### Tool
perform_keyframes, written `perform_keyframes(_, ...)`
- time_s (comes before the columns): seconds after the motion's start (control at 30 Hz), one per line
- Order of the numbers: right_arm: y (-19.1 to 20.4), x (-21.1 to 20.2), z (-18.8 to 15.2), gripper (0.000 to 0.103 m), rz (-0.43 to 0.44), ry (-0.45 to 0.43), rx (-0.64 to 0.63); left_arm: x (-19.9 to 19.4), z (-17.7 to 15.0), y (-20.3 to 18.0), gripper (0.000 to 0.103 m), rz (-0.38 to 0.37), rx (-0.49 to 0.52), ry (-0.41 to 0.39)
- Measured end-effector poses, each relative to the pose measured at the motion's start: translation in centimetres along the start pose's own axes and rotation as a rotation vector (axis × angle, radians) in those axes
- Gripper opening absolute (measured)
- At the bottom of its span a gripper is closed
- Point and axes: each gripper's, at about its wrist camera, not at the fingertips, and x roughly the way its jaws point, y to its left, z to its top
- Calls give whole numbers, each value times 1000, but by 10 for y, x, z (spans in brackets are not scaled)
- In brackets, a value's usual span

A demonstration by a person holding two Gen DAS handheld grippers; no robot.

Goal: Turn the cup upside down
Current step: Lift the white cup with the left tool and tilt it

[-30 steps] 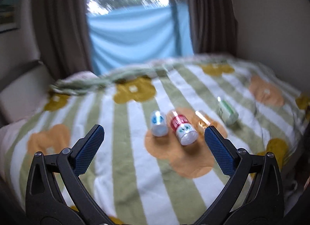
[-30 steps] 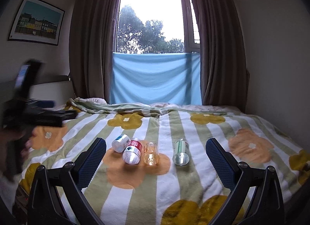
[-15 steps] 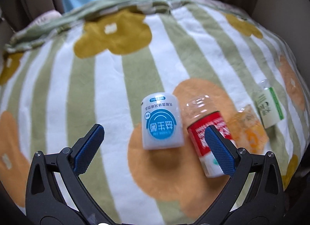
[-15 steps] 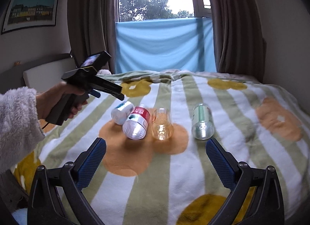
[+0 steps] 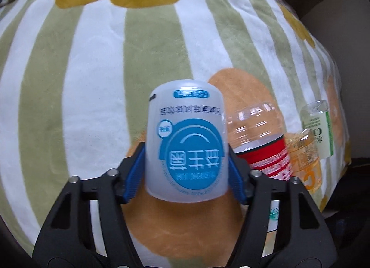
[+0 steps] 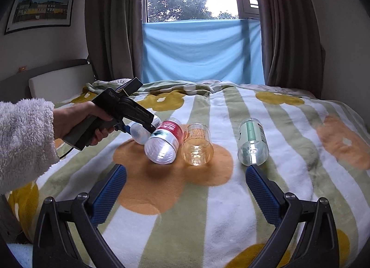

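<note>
A white cup with a blue round label (image 5: 187,143) lies on its side on the striped bed blanket. My left gripper (image 5: 186,168) is shut on it, its blue pads pressing both sides. In the right wrist view the same cup (image 6: 138,132) shows partly behind the left gripper (image 6: 148,127) held by a hand. My right gripper (image 6: 185,187) is open and empty, above the blanket in front of the row of cups.
Beside the white cup lie a red-labelled clear cup (image 6: 163,144), an orange clear cup (image 6: 196,144) and a green-labelled clear cup (image 6: 252,144), all on their sides. The blanket (image 6: 208,210) covers the bed; curtains and a window stand behind.
My left gripper has dropped down to the white cup and shut on it. My right gripper has come a little closer to the row of cups.
</note>
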Motion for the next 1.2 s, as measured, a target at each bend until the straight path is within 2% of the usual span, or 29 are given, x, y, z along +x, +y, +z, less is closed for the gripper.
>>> perform_keyframes(0.13,0,-2,1,103,5,1,8,-12,-5,-1,55,5,0,-19)
perform_keyframes(0.27,1,-10,6,103,12,-14,10,-41,-20,-9,55,19,37,-42)
perform_keyframes(0.47,1,-38,18,103,8,-34,2,-94,-82,-42,55,59,189,-33)
perform_keyframes(0.57,-5,-52,23,103,3,-20,19,-106,-120,-68,55,43,245,-16)
perform_keyframes(0.67,-13,-62,23,103,-5,21,50,-99,-156,-96,55,0,279,25)
perform_keyframes(0.83,-21,-67,11,103,3,133,83,-63,-198,-128,55,15,323,76)
perform_keyframes(0.97,-28,-71,-3,103,17,188,114,-43,-210,-138,55,34,334,93)
perform_keyframes(1.2,-35,-83,-9,103,11,196,136,-32,-214,-135,55,38,312,121)
